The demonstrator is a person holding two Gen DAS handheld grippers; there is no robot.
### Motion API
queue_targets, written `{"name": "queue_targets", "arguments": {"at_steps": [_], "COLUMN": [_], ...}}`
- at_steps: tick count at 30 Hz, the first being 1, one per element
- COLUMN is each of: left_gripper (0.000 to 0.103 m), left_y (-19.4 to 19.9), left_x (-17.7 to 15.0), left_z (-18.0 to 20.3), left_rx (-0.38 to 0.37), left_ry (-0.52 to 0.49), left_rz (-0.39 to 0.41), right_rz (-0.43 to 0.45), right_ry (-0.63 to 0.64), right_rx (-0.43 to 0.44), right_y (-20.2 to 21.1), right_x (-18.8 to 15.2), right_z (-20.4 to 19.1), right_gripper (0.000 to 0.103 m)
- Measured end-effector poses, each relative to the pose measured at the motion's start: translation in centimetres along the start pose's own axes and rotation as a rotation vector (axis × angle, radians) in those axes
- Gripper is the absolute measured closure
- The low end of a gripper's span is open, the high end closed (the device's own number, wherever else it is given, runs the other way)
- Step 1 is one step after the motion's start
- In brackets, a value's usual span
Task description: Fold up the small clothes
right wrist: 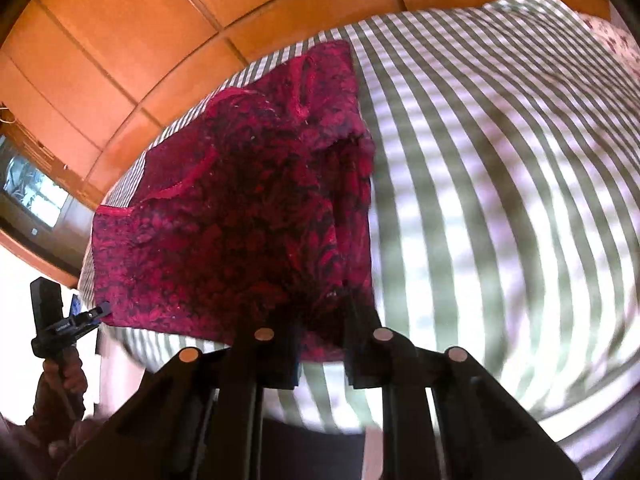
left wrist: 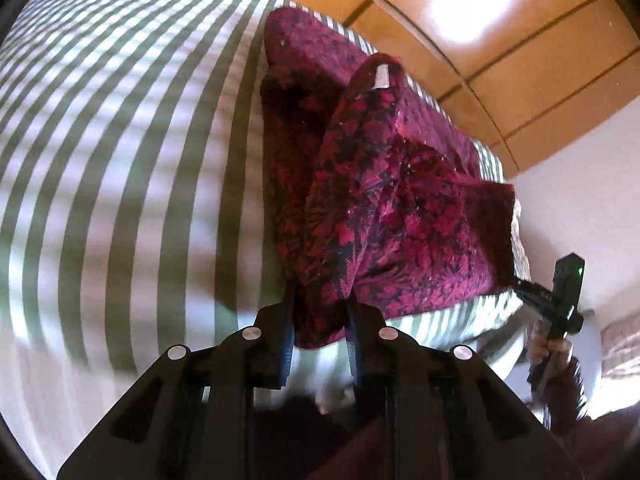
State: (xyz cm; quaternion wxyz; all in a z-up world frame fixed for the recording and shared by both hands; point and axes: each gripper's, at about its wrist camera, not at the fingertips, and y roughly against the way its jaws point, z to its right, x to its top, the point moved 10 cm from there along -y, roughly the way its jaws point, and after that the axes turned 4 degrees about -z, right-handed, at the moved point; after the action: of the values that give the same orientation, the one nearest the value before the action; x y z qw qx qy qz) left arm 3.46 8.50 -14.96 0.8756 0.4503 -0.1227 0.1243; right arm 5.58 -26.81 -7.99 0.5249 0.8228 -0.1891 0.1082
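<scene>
A dark red flower-patterned garment (left wrist: 400,200) lies on the green-and-white striped bed (left wrist: 120,140), its near edge lifted in folds. A white label (left wrist: 382,76) shows on a raised fold. My left gripper (left wrist: 320,304) is shut on a bunched near corner of the cloth. At the right edge of the left wrist view, the right gripper (left wrist: 516,282) grips the other near corner. In the right wrist view, my right gripper (right wrist: 324,312) is shut on the garment (right wrist: 240,220). The left gripper (right wrist: 105,307) pinches the hem at far left.
The striped bed (right wrist: 500,180) stretches wide beside the garment. Orange wooden panels (right wrist: 120,40) rise behind it. A patterned pillow (right wrist: 616,48) lies at the far right corner. A person's hand (left wrist: 548,348) holds the right gripper's handle. A window (right wrist: 32,188) is at left.
</scene>
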Motion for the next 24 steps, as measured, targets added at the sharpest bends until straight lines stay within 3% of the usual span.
{"name": "queue_targets", "arguments": {"at_steps": [4, 5, 6, 8, 10, 12, 16, 19, 20, 22, 23, 24], "left_gripper": [0.078, 0.061, 0.034, 0.018, 0.018, 0.018, 0.018, 0.018, 0.018, 0.026, 0.039, 0.058], "left_y": [0.9, 1.5, 2.4, 3.6, 4.2, 4.1, 2.7, 1.7, 1.4, 0.7, 0.2, -0.3], "left_x": [-0.6, 0.0, 1.1, 3.5, 5.5, 7.0, 9.4, 10.2, 10.6, 11.4, 11.6, 11.6], "left_z": [0.2, 0.2, 0.3, 0.6, 0.8, 1.3, 3.0, 3.3, 3.6, 3.7, 3.6, 3.5], "left_rx": [0.060, 0.083, 0.126, 0.197, 0.264, 0.287, 0.327, 0.343, 0.338, 0.326, 0.309, 0.279], "left_ry": [-0.035, -0.047, -0.064, -0.108, -0.163, -0.191, -0.279, -0.290, -0.294, -0.290, -0.282, -0.271], "left_rz": [0.007, 0.025, 0.074, 0.174, 0.214, 0.234, 0.239, 0.237, 0.232, 0.221, 0.207, 0.182], "right_rz": [-0.008, 0.002, 0.025, 0.086, 0.128, 0.189, 0.274, 0.289, 0.285, 0.260, 0.246, 0.227], "right_ry": [0.038, 0.049, 0.057, 0.081, 0.121, 0.165, 0.275, 0.340, 0.360, 0.403, 0.412, 0.413], "right_rx": [-0.045, -0.057, -0.069, -0.099, -0.135, -0.178, -0.248, -0.284, -0.297, -0.339, -0.365, -0.388], "right_y": [0.2, 0.2, 0.2, 0.5, 0.5, 0.6, 0.5, -0.7, -1.4, -2.9, -3.6, -4.3], "right_x": [-0.7, -0.3, 0.4, 2.0, 3.2, 4.7, 7.1, 8.5, 8.9, 9.4, 9.5, 9.5], "right_z": [-0.1, -0.3, -0.6, -1.5, -2.4, -3.5, -5.7, -6.9, -7.1, -7.0, -6.6, -6.1], "right_gripper": [0.087, 0.079, 0.064, 0.041, 0.040, 0.033, 0.033, 0.036, 0.042, 0.054, 0.059, 0.070]}}
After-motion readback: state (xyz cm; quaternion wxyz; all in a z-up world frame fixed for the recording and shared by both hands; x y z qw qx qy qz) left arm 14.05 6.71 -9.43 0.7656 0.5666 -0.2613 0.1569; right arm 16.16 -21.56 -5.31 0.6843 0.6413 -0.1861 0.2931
